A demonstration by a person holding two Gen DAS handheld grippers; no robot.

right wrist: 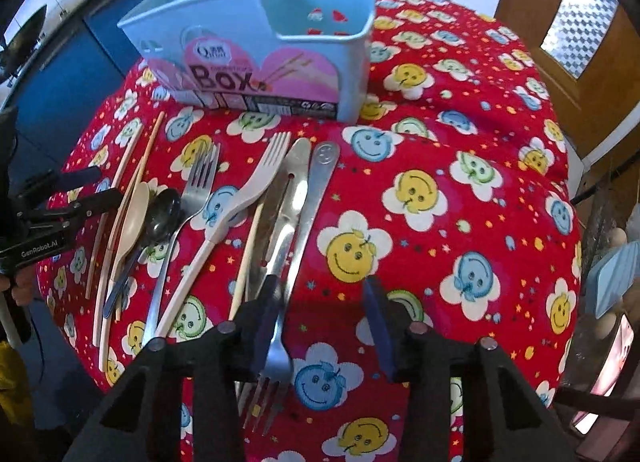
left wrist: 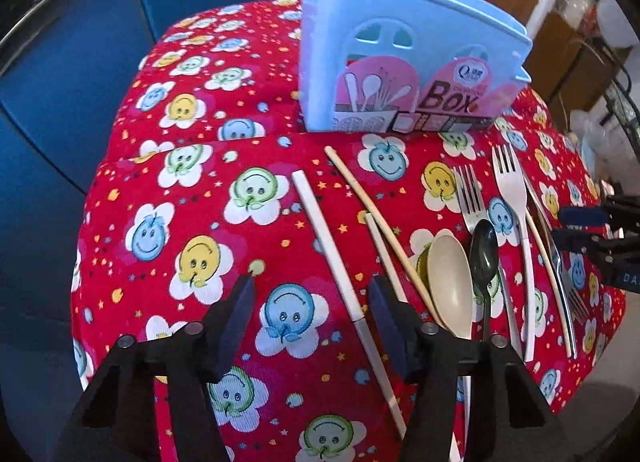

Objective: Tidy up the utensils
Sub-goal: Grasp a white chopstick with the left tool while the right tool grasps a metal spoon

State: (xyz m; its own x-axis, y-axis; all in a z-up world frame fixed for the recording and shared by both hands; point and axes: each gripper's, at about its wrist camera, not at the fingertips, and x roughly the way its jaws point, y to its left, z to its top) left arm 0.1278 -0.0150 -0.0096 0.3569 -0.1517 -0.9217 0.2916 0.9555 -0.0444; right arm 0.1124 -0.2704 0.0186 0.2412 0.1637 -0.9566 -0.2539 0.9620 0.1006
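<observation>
Tablecloth (left wrist: pixel 168 221), red with smiley flowers, carries the pale blue utensil box (left wrist: pixel 400 61) at its far side and a row of loose utensils lying nearer, their long axes running roughly toward the box, with open cloth between them and it. Left gripper (left wrist: pixel 312 322) hangs with its jaws apart and empty, straddling the white chopstick (left wrist: pixel 332 254), which lies lengthwise between its fingers, closest of all. Right gripper (right wrist: pixel 320 318), likewise spread and holding nothing, sits beside the metal fork (right wrist: pixel 276 358), near the table's front edge.
</observation>
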